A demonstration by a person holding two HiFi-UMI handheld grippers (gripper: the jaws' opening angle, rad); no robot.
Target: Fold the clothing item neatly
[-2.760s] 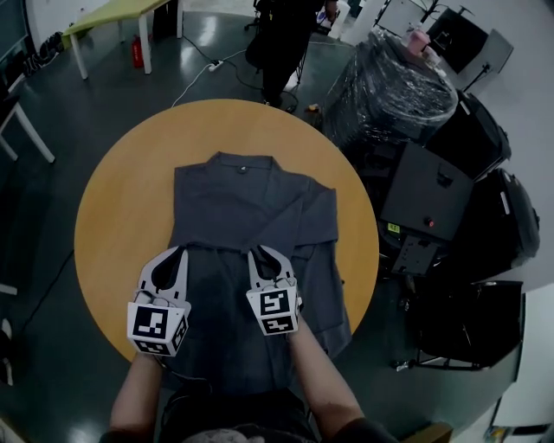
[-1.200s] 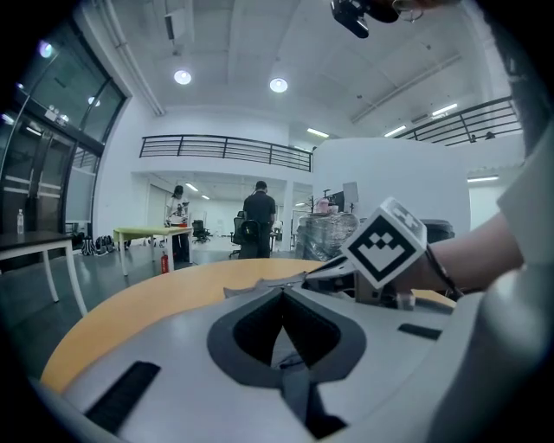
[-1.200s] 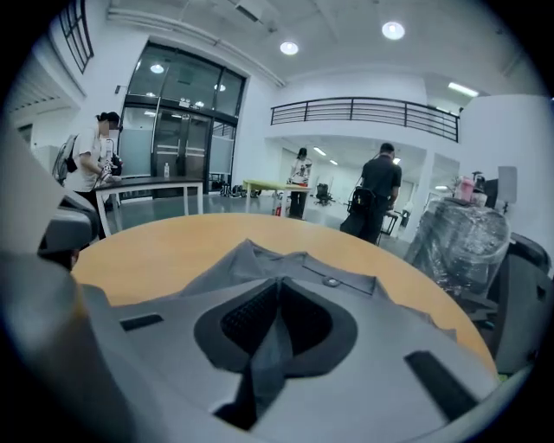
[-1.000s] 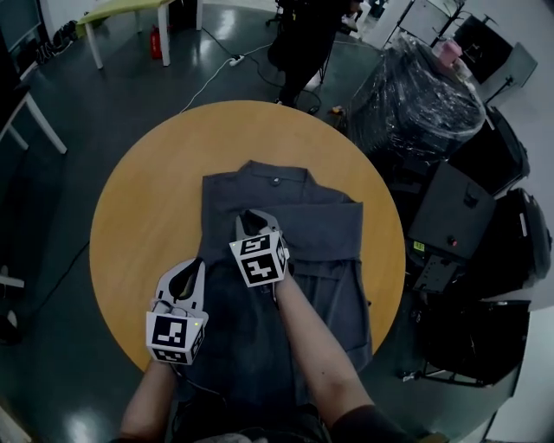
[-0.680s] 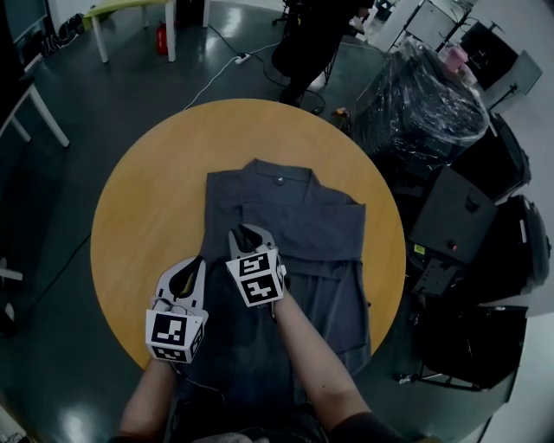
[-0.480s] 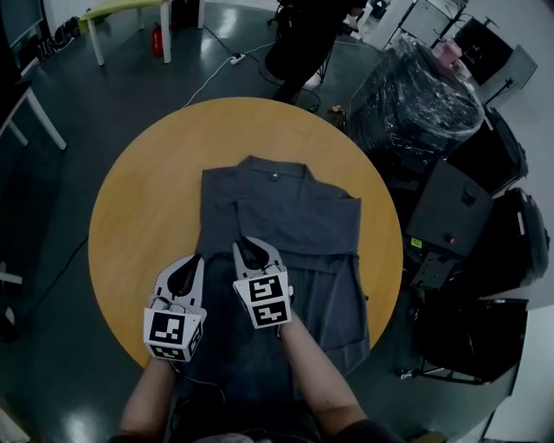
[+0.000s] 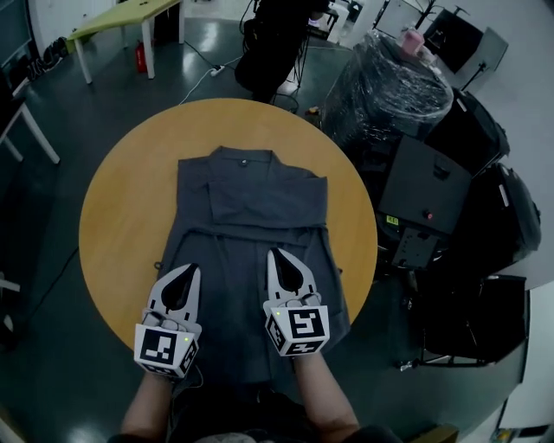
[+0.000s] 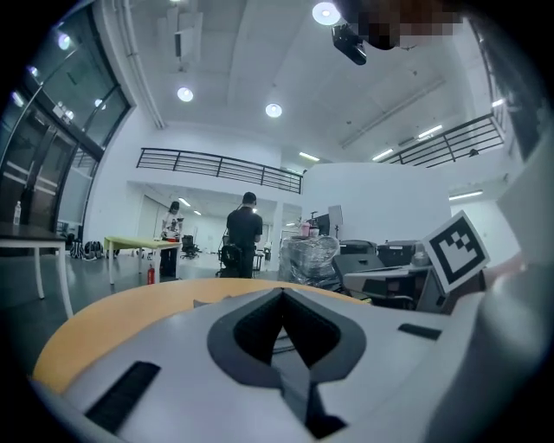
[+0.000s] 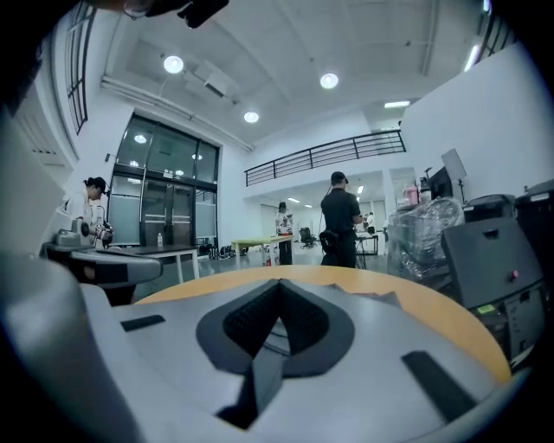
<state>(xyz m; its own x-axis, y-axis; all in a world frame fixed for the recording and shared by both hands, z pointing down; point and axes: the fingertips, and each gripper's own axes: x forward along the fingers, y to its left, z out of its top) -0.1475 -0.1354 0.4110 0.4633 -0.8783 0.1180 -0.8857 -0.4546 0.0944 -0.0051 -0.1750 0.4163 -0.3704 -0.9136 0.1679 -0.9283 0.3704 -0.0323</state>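
A grey garment (image 7: pixel 251 203) lay flat on the round orange table (image 7: pixel 112 216), collar at the far side and hem toward the person. Its upper part was folded into a narrower panel, and the lower part spread wider. Both grippers were over the lower part, pointing away from the person. The left gripper (image 7: pixel 185 269) was near the garment's left edge and the right gripper (image 7: pixel 276 254) near its middle, the two well apart. Each had its jaws closed tip to tip, and no fold of cloth was visible between the pads. In the head view, the gripper bodies and the person's forearms (image 7: pixel 322 391) covered much of the hem end. In both gripper views, the white housing filled the lower half and hid most of the cloth.

Beyond the table's far rim stood a person in dark clothes (image 7: pixel 273 39). A large plastic-wrapped bundle (image 7: pixel 389 86) sat just beside the table on the right. Nearer the person from it were dark equipment cases (image 7: pixel 424 195). A green-topped table (image 7: pixel 112 17) and a red fire extinguisher (image 7: pixel 138 56) stood far off at the left.
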